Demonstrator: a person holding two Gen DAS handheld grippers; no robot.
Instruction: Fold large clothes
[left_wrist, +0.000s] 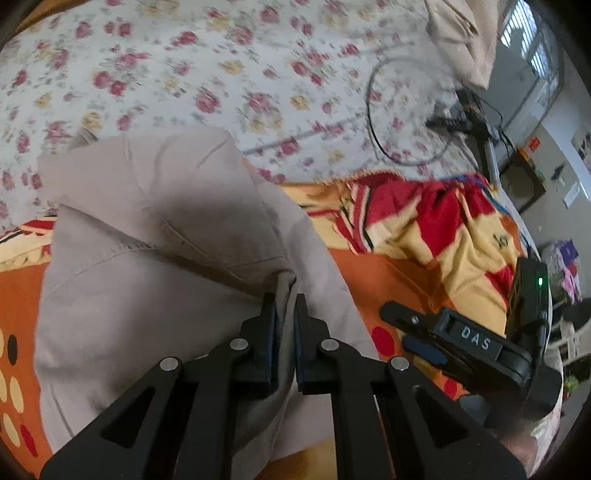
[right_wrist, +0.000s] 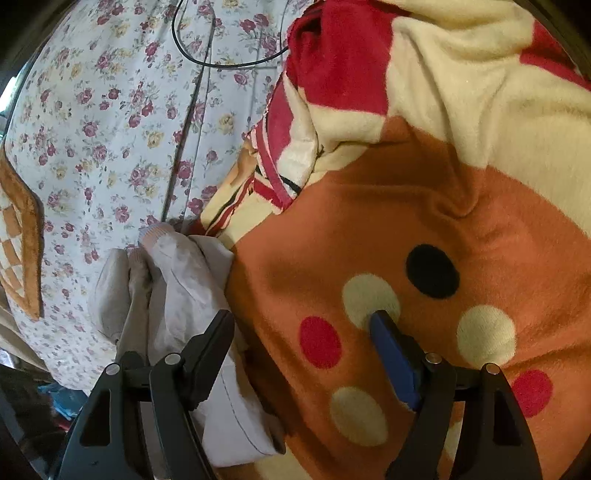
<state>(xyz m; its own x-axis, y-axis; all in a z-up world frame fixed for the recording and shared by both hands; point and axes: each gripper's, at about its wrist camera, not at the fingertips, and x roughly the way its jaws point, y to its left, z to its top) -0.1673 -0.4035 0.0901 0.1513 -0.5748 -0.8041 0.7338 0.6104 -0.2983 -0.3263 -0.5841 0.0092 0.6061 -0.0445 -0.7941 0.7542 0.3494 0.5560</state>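
The left gripper is clamped on a fold of the pale beige cotton garment, which lies bunched on the orange fleece blanket with coloured dots, beside the white floral bedsheet. The right gripper stands spread apart over the blanket, nothing between its fingers.

The beige garment is thin, matt woven cloth with stitched seams. The orange blanket looks thick, fuzzy fleece. The flowered sheet is smooth cotton-like cloth. The left gripper is matt black plastic with shiny metal pins.
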